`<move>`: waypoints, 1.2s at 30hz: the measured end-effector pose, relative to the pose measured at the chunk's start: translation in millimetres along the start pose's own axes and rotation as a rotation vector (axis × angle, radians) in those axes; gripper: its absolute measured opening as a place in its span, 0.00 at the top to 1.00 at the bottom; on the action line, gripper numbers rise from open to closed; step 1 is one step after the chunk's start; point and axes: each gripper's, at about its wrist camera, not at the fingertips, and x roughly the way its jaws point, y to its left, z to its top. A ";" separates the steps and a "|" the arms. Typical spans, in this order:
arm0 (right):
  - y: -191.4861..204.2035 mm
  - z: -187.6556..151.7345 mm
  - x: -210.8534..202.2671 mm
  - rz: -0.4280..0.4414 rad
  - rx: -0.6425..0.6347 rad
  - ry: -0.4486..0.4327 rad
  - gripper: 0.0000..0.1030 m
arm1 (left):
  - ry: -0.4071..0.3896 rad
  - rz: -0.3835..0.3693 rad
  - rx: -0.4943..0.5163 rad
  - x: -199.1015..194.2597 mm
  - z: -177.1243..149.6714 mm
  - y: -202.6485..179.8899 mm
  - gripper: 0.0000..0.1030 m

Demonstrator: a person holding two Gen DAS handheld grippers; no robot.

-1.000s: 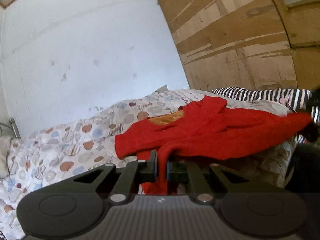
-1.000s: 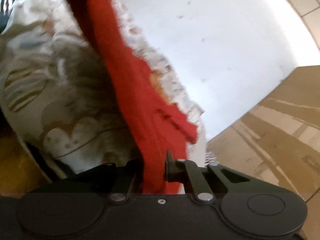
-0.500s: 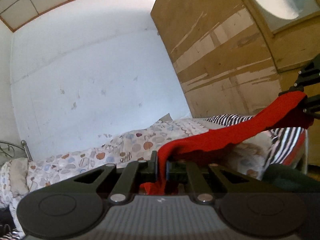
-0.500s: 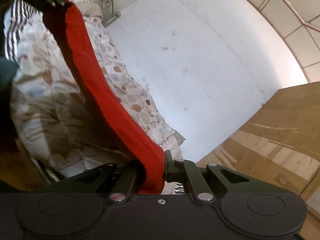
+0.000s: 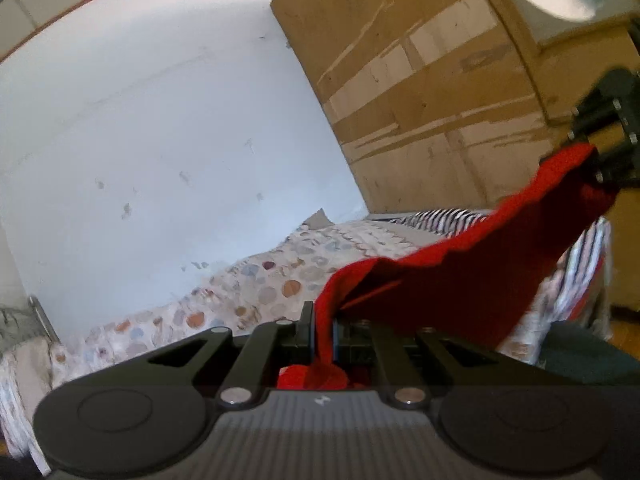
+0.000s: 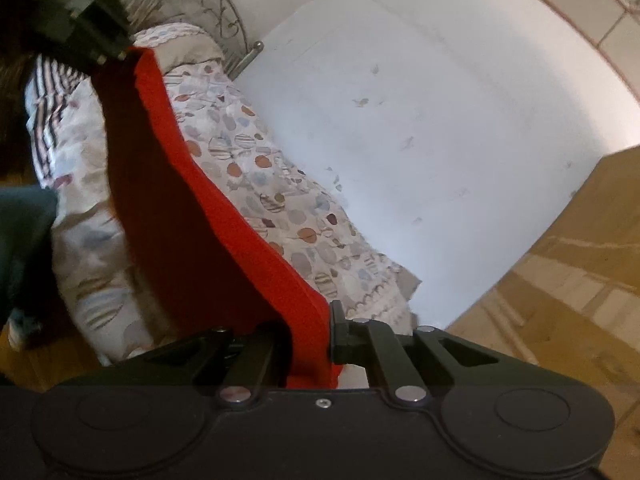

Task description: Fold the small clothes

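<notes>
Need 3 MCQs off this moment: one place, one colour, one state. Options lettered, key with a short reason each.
1. Where is the red garment?
A. flat on the bed
B. stretched in the air between the two grippers
C. on the floor

2. What pattern has the bedspread?
A. plain blue
B. green checks
C. coloured ovals on white

3. How is the left gripper?
A. shut on the garment
B. wide open, empty
C. holding a hanger

Key:
1 B, the cloth spans from the left gripper up to the right gripper, above the bed.
2 C, orange and blue ovals show in both views.
3 A, red cloth is pinched between its closed fingers.
</notes>
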 end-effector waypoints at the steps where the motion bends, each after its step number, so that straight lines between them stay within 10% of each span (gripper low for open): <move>1: -8.7 3.4 15.4 0.006 0.000 0.005 0.96 | 0.007 0.011 0.018 15.3 4.8 3.0 0.93; 10: -75.6 22.1 174.1 0.122 0.137 0.113 0.95 | 0.147 0.013 0.039 167.5 18.0 34.2 0.92; 23: -53.7 -28.8 357.0 0.264 0.184 0.297 0.91 | 0.384 -0.078 0.037 324.1 -57.6 49.5 0.92; 30: -54.1 -52.9 398.3 0.349 0.280 0.360 0.64 | 0.496 -0.160 -0.079 363.2 -95.4 54.5 0.91; 36: -84.6 -68.9 395.1 0.459 0.562 0.334 0.19 | 0.537 -0.189 -0.107 375.8 -105.1 55.1 0.89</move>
